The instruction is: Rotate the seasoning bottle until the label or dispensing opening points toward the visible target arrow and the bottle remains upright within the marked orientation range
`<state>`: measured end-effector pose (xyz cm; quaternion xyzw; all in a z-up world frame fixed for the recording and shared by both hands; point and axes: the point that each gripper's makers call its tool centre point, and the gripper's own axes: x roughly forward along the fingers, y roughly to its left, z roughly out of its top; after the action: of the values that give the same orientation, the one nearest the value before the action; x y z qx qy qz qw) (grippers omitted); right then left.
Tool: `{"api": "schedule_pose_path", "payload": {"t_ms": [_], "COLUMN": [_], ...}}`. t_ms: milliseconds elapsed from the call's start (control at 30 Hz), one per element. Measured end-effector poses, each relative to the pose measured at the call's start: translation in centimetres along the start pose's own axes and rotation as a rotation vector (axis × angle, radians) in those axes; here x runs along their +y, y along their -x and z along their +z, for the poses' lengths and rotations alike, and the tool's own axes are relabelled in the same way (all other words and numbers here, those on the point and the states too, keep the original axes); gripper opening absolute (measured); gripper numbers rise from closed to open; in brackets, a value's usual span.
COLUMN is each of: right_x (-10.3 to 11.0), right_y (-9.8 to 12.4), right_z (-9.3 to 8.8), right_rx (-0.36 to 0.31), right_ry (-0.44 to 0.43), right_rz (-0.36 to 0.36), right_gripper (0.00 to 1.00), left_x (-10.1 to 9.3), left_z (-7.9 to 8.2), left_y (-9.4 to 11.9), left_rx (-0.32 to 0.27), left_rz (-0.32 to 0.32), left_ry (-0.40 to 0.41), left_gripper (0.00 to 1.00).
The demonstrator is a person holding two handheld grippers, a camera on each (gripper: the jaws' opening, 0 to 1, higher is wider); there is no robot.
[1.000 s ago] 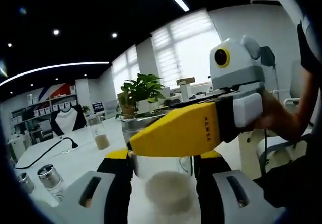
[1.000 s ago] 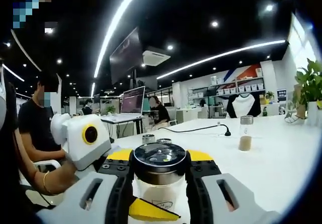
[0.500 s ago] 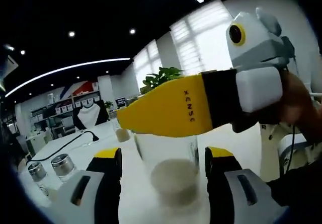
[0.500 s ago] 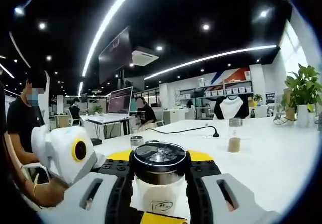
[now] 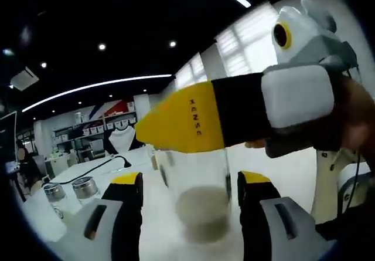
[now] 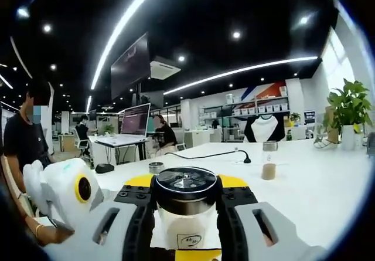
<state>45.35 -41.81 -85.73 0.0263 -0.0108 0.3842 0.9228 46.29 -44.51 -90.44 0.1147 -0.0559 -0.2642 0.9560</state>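
Observation:
The seasoning bottle [image 5: 198, 205] is clear glass with beige powder at its bottom and stands upright between my left gripper's [image 5: 190, 211] yellow-tipped jaws, a narrow gap on each side. The right gripper's yellow finger [image 5: 181, 123] crosses its top from the right. In the right gripper view the bottle's black and steel cap [image 6: 186, 186] sits clamped between my right gripper's [image 6: 186, 197] jaws, a white label [image 6: 187, 233] below it. The left gripper [image 6: 61, 189] shows low on the left, held by a hand, with its yellow tip [image 6: 188, 255] under the label.
A white table [image 6: 316, 190] carries another seasoning bottle [image 6: 269, 162], a black cable [image 6: 205, 154], a small jar [image 6: 156, 167] and a potted plant [image 6: 350, 111]. Two steel-lidded jars [image 5: 88, 186] stand to the left. People sit by a laptop [image 6: 136, 120].
My left jaws have parted slightly from the bottle's sides. The right gripper stays shut on the cap. Both cameras have shifted, and the left gripper sits lower in the right gripper view.

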Motion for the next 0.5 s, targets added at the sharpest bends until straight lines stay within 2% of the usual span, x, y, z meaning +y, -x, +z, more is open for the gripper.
{"api": "schedule_pose_path", "payload": {"t_ms": [200,367,500], "right_x": [0.4,0.6,0.8], "right_y": [0.1,0.1,0.2], "right_z": [-0.3,-0.4,-0.5], "right_rx": [0.001,-0.002,-0.001], "right_ry": [-0.017,-0.022,-0.021], "right_rz": [0.008,0.01,0.011], "right_gripper": [0.37,0.37,0.37], "left_x": [-0.8,-0.8,-0.3], "left_z": [0.2,-0.3,-1.5], "left_y": [-0.4,-0.6,-0.8], "left_rx": [0.007,0.026,0.084], "left_rz": [-0.021,-0.004,0.027], "left_ry": [-0.015,-0.025,-0.031], "left_gripper": [0.67,0.67,0.66]}}
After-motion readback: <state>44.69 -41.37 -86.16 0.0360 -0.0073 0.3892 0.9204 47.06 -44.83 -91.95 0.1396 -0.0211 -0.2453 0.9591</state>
